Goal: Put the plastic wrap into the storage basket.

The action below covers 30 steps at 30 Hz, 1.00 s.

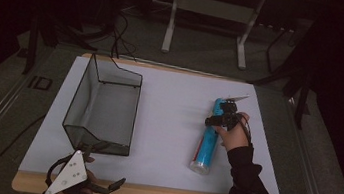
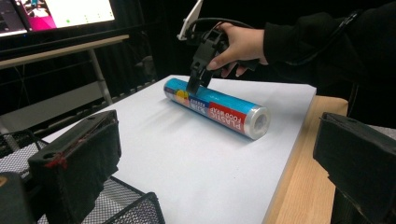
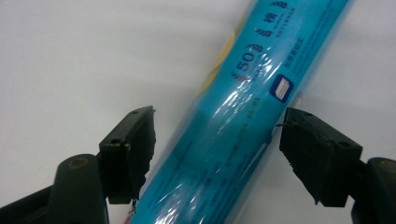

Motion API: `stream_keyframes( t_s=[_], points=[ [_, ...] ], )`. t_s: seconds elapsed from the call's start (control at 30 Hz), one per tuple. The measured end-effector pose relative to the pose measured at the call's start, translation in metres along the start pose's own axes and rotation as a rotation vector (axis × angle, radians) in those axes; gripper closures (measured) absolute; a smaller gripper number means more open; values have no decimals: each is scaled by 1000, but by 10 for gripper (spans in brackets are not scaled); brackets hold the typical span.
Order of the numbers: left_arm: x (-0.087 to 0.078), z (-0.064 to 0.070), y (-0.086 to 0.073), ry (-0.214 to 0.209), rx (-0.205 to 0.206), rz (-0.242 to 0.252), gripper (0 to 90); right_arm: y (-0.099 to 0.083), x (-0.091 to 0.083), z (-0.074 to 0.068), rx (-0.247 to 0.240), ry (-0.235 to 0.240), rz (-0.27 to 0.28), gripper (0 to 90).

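Straddling the roll of plastic wrap [image 3: 233,135], the right tongs [image 3: 217,154] are standing released: in the right gripper view one black jaw is sitting at each side of the blue tube, the left one almost touching the film, the right one a little apart from it. Nothing is being squeezed yet. The jaws are lying across the roll, so its long axis is passing between them, and this is the relation that the next move is depending on; I am judging that a simple closing is enough to take it.

In the high view the right tongs [image 1: 221,117] are meeting the roll [image 1: 208,139] near its far end, and the roll is lying flat on the white sheet [image 1: 166,126], running from about 12 o'clock down to 6 o'clock, with a slight lean. It is resting in the right half of the table, toward 3 o'clock from the wire basket [image 1: 103,105].

The left tongs [image 1: 86,179] are waiting at the near edge, about 7 o'clock, just before the basket. Their jaws are standing wide apart and are holding nothing, as the left gripper view is showing. From there the roll [image 2: 217,108] is lying well apart, with the right hand [image 2: 240,44] above it, so the right hand is clearly the nearer one. The silver end of the roll is pointing toward the person.
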State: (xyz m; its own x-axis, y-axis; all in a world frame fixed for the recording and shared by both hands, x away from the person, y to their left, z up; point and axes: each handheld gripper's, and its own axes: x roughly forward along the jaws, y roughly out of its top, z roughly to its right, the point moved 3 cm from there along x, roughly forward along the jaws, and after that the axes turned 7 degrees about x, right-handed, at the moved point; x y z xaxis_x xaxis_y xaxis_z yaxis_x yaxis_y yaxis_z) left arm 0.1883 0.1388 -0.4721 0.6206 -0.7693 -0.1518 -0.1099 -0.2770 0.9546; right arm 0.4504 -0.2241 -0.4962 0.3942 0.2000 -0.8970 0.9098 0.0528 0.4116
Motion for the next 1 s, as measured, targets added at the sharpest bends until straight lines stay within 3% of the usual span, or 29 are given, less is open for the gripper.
stream_keyframes(
  t_s=[0.13, 0.37, 0.67, 0.87, 1.0],
  points=[
    [0, 0, 0, 1, -3, 0, 15, 2, 8, 4, 30, -12, -22, 264],
    [0, 0, 0, -2, 0, -1, 15, 7, 11, 10, 98, 27, -61, 264],
    [1, 1, 0, -3, 3, -6, 15, 4, 21, 10, 123, 43, -116, 186],
    [1, 1, 0, -3, 3, -7, 15, -1, 35, 8, 154, 71, -165, 186],
    [1, 1, 0, -4, 4, -8, 15, -2, 39, 3, 141, 50, -166, 181]
  ],
)
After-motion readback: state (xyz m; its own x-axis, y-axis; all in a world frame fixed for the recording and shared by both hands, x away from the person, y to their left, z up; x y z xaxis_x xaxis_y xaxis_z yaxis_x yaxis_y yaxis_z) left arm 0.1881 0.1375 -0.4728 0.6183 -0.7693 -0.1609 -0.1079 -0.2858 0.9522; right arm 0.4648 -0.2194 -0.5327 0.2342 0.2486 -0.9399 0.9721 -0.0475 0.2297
